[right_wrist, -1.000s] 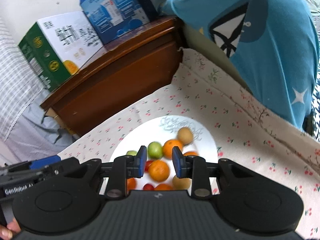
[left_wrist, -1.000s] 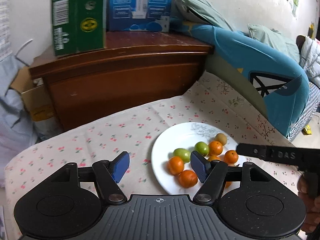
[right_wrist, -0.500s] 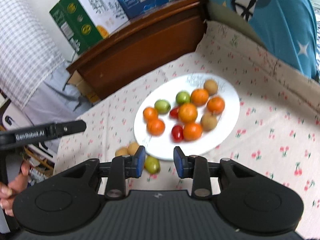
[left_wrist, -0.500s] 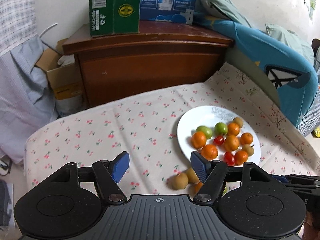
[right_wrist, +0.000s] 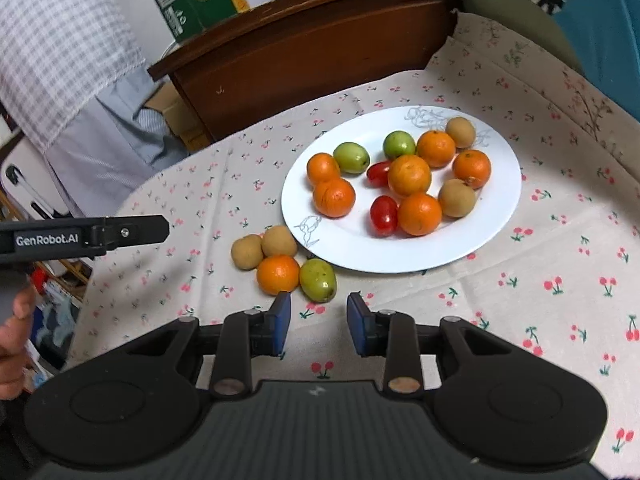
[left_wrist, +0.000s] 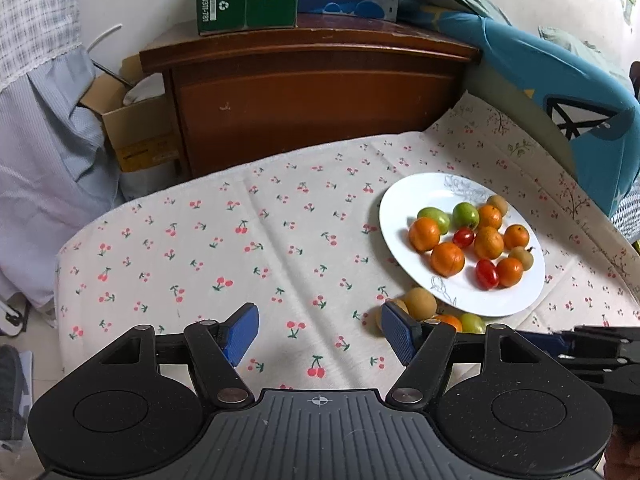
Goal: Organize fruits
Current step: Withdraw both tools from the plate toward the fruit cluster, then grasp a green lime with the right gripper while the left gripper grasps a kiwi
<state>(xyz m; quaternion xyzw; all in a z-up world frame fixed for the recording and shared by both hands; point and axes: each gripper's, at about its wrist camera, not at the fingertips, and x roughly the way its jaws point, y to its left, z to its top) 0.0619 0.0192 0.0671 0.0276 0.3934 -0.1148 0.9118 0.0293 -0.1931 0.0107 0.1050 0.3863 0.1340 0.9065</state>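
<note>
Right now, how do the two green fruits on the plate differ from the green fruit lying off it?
The two green fruits on the plate sit at the far side of the white plate, among oranges, and look fresh green. The green fruit off the plate lies on the cherry-print cloth, touching an orange, duller olive with brown specks. All three are small, smooth and ungripped.

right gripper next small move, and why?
Probably ease the right gripper forward and down onto the oval green fruit lying on the cherry-print cloth beside the white plate: it lies just ahead of the empty, slightly parted jaws and is the nearest fruit off the plate.
</note>
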